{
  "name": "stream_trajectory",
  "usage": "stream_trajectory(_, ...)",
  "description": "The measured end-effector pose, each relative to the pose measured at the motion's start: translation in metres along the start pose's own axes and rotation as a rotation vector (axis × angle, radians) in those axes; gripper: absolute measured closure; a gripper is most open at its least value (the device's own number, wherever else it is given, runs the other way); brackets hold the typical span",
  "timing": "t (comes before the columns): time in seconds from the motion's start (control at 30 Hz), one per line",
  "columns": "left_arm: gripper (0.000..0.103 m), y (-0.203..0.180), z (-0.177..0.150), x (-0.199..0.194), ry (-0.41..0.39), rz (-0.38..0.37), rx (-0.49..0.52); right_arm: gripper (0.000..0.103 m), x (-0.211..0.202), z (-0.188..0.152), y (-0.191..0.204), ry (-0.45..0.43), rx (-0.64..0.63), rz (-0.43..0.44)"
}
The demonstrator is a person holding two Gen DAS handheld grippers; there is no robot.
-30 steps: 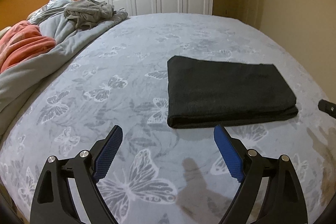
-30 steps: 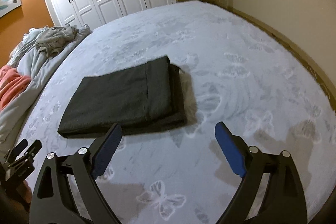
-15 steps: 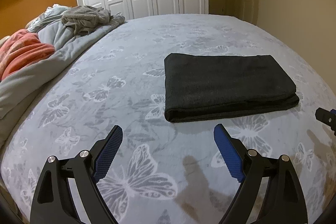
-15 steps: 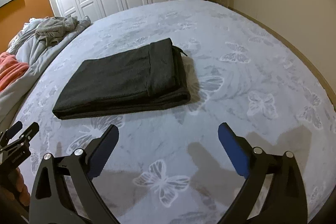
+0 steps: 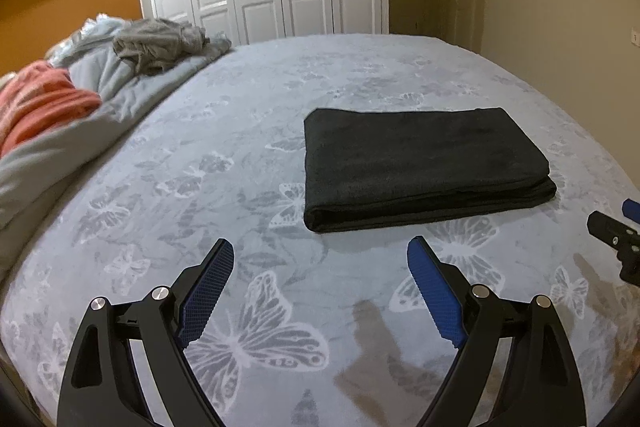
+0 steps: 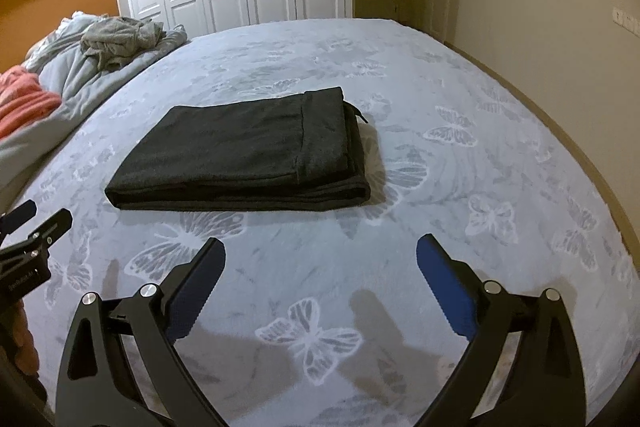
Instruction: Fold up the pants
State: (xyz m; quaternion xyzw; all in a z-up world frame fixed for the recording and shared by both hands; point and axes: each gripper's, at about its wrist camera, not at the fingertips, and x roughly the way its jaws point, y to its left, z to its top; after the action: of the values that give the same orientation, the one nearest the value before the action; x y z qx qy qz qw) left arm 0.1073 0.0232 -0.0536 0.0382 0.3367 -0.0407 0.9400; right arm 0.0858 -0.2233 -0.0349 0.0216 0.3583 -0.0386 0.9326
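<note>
The folded pants [image 5: 424, 167] [image 6: 248, 155] are seen on the bed [image 5: 240, 131] at 12 o'clock, apart from both wide-open, empty jaws. Since earlier, both grippers, left [image 5: 320, 263] and right [image 6: 320, 259], have been drawn back slightly.

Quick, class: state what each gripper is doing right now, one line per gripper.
Left gripper: open, holding nothing, short of the folded black pants.
Right gripper: open, holding nothing, also short of the pants.
</note>
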Motion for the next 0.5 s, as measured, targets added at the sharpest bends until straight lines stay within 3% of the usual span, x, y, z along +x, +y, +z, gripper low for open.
stream_trajectory(0.3, 0.017, 0.016, 0.004, 0.013, 0.054, -0.013, -0.150, 0.008, -0.004, -0.002, 0.003, -0.014, 0.003, 0.010)
stream_trajectory(0.5, 0.017, 0.017, 0.004, 0.013, 0.058, 0.005, -0.145, 0.007, 0.001, -0.008, 0.008, 0.004, 0.005, 0.006)
